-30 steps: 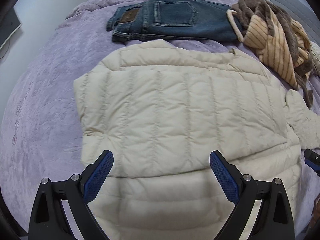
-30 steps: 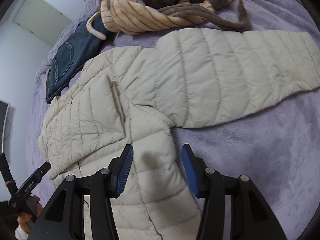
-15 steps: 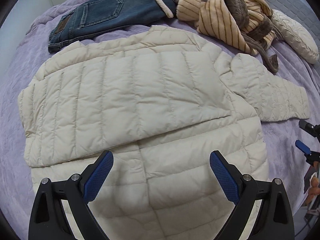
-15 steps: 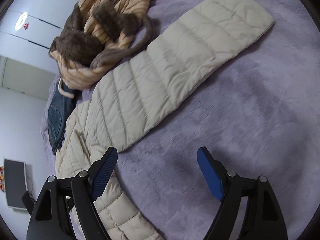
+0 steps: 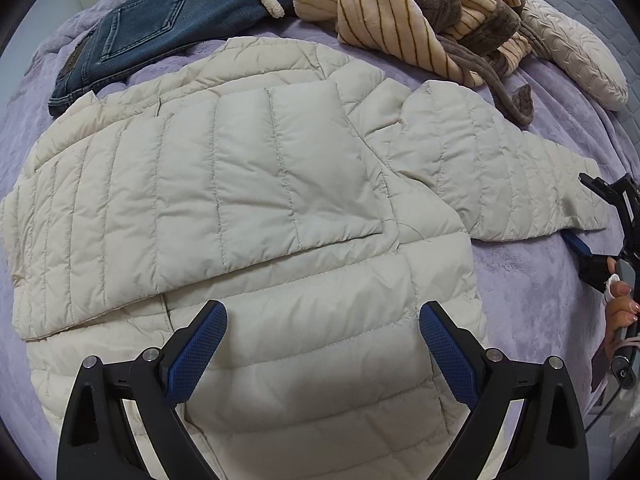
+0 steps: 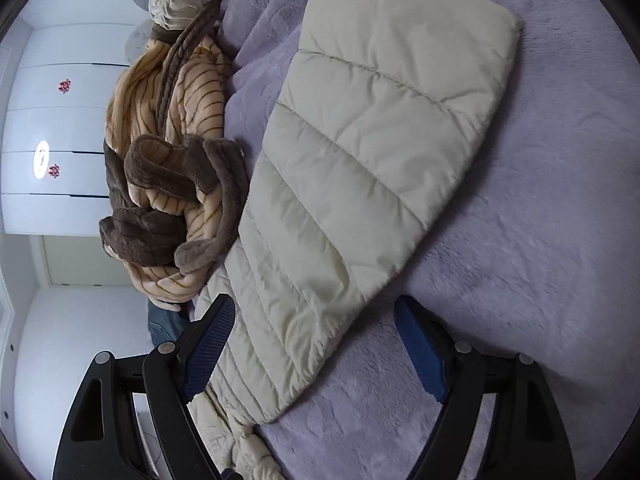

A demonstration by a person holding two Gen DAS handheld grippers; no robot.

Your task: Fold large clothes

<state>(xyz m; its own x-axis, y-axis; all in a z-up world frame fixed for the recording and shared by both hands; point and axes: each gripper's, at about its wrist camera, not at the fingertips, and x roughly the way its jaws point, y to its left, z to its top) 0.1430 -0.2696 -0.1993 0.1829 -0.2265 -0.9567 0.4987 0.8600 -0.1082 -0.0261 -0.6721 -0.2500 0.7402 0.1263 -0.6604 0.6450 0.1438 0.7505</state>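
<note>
Left view: whole cream jacket (image 5: 256, 216) flat on bed (image 5: 520, 264), one sleeve folded across. Right view: only outstretched sleeve (image 6: 360, 184) (cuff end). Left gripper (image 5: 322, 354) and right gripper (image 6: 316, 344) both wide apart, empty.

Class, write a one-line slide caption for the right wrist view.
Open right gripper hovers over the cream puffer jacket's outstretched sleeve on a lilac bedspread.

Soft, even indoor light, no hard shadows. Faint shade under the edge of the cream quilted puffer jacket (image 5: 248, 184) on the lilac plush bedspread (image 5: 516, 264). Right wrist view: a bright round lamp glare (image 6: 41, 159) on glossy white cupboard doors (image 6: 72, 128). Both views bow strongly with black vignette corners. Slight motion softness in the right view; left view sharp.
</note>
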